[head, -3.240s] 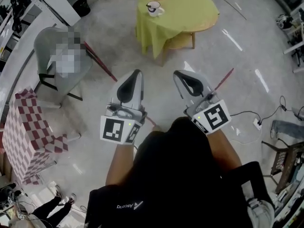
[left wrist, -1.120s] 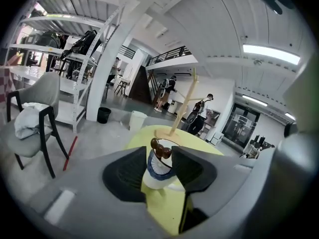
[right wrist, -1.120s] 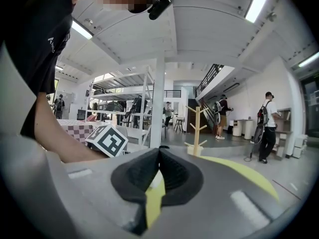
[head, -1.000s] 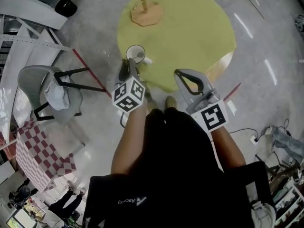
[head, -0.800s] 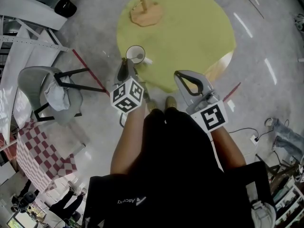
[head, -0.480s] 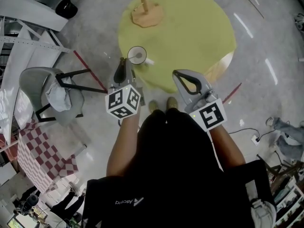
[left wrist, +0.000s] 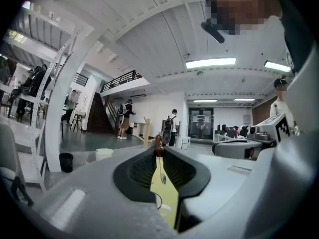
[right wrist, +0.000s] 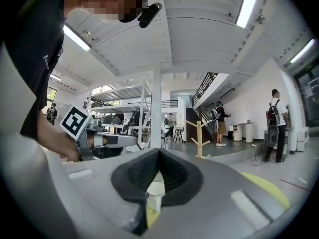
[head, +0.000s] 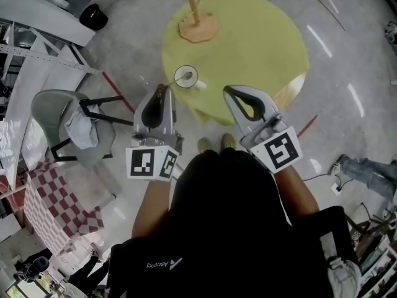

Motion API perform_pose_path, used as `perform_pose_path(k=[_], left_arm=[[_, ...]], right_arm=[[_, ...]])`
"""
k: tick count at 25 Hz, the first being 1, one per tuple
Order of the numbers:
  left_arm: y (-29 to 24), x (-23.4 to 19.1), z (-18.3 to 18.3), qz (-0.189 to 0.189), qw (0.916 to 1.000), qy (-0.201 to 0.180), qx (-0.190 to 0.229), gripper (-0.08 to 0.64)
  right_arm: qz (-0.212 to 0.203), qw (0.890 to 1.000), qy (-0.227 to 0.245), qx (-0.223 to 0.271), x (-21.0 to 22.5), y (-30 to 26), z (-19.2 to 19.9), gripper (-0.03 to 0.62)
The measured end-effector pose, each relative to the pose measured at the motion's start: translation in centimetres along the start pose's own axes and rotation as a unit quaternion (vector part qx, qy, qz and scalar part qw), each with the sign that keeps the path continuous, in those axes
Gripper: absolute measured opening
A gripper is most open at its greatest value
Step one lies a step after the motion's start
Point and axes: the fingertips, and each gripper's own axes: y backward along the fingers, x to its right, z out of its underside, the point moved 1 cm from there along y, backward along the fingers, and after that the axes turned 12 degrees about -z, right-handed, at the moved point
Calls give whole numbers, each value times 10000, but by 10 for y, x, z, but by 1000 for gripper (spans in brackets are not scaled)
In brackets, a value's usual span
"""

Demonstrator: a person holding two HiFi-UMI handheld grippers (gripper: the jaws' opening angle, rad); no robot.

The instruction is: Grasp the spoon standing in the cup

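A white cup [head: 185, 77] stands near the front left edge of the round table with the yellow-green cloth [head: 260, 42]. My left gripper [head: 162, 87] hovers just left of and nearer than the cup. In the left gripper view its jaws are shut on the brown tip of the spoon [left wrist: 159, 150]. The spoon's thin shaft and bowl hang down between them over the cup [left wrist: 159, 203]. My right gripper [head: 227, 90] is held above the table's front edge, right of the cup. Its jaws are shut with nothing in them, and the cup [right wrist: 156, 189] shows below them.
A wooden stand [head: 200, 27] rises at the table's far side. On the floor to the left are a grey chair [head: 71, 120], a red-checkered box [head: 43, 203] and a black bin [head: 94, 16]. People stand far off in both gripper views.
The left gripper, which was reaching at the cup's rim, has drawn back toward me and come up, with its marker cube turned square to the camera. The right gripper has hardly moved.
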Motion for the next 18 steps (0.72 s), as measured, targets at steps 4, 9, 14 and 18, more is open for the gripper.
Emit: perform_pose_path(k=[4,9,14,18], left_arm=[[17,4,-32,256,9991,-34,339,49],[33,6,-51,420,9977,-57,532,49],[40,9,-53,490,9971,-83,576,49],[45,11,-54,525,9968,-68,597,49]], right_arm=[[-28,9998,9,215,-8,2,-22,3],[30,9993,151,327,-15,7,-39,3],[104,9988,266,389,-19,15,-47,3],[108,9989,280,374,-24,18,-47,3]])
